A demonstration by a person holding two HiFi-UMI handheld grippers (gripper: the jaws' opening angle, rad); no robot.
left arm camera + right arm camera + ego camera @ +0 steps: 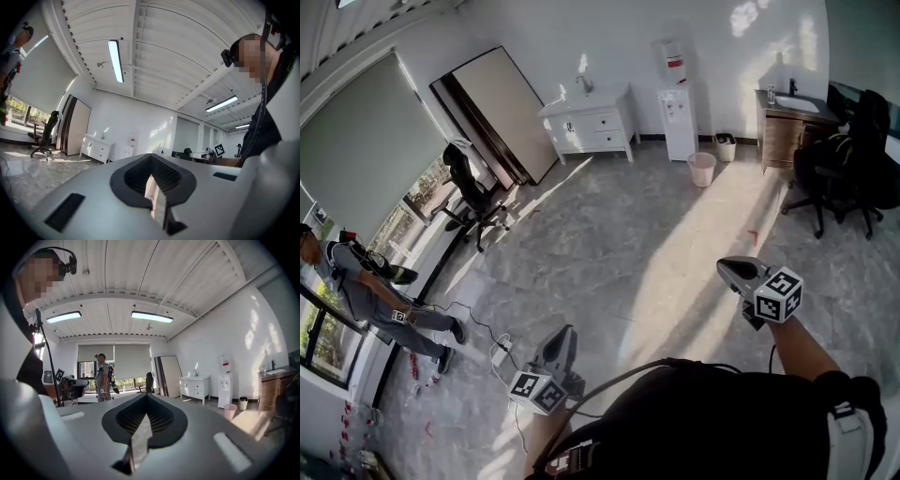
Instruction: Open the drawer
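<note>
A white cabinet with drawers (591,124) stands against the far wall, across a wide stretch of floor. It also shows as a small shape in the left gripper view (96,150) and in the right gripper view (197,386); its drawer fronts look closed. My left gripper (566,332) is held low at the left, far from the cabinet, with its jaws shut and nothing between them (152,187). My right gripper (733,270) is held at the right, also far from the cabinet, and its jaws meet with nothing in them (143,427).
A black office chair (473,197) and a leaning board (502,112) stand left of the cabinet. A water dispenser (678,122), a pink bin (701,169), a wooden sink cabinet (787,131) and black chairs (853,159) are to the right. A person (366,291) and floor cables (499,352) are at the left.
</note>
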